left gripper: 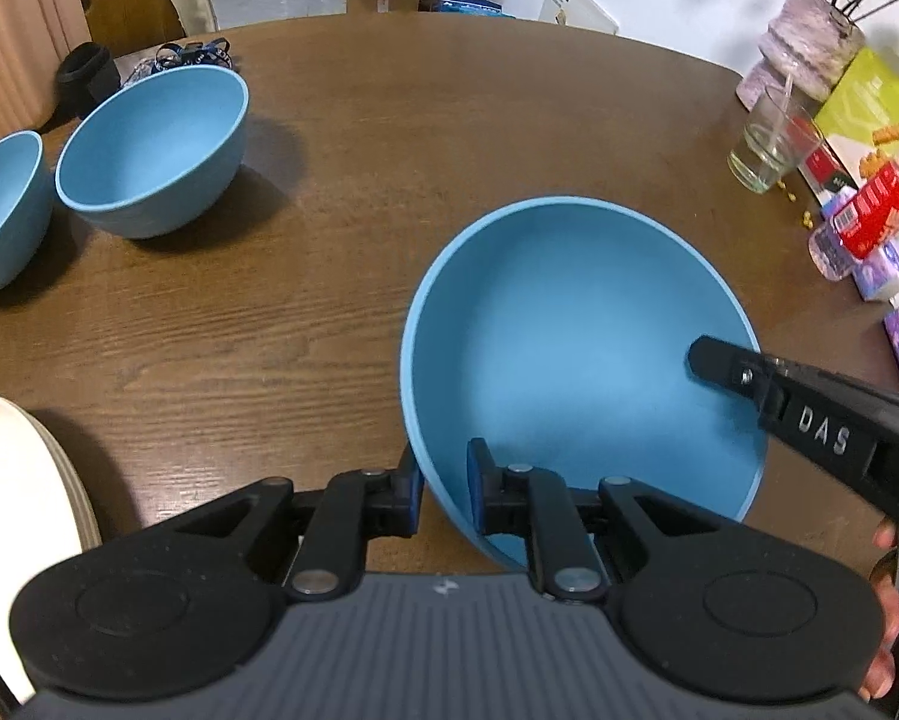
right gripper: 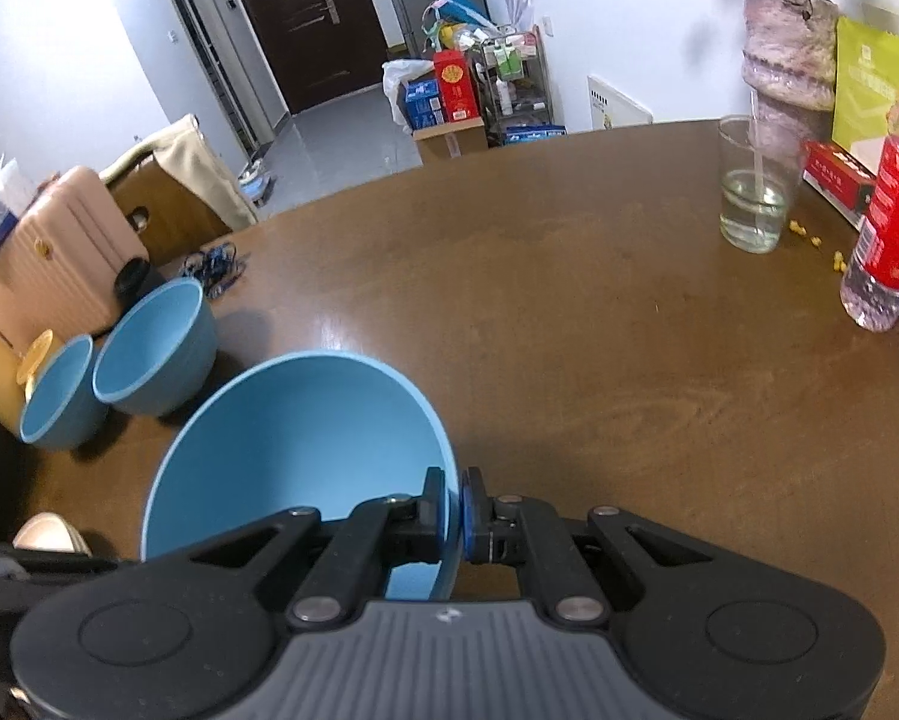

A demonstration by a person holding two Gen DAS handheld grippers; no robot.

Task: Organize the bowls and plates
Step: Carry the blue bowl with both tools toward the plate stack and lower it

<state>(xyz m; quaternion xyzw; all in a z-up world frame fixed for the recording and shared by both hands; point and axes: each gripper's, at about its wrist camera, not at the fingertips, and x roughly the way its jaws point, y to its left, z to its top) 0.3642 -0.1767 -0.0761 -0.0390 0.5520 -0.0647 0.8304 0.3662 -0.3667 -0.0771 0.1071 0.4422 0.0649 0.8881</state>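
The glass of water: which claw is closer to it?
Right. The right claw grips the big blue bowl on the rim nearest the glass of water; the left claw grips the opposite rim.

A wide stretch of bare brown table (left gripper: 449, 138) lies open in the middle and toward the far edge. On the left stand two blue bowls (left gripper: 155, 150), just beside each other, with a stack of cream plates (left gripper: 23, 480) nearer. Along the right edge a glass (right gripper: 752, 204), a vase (right gripper: 788, 48), a bottle (right gripper: 887, 222) and boxes crowd together, blocking that side.
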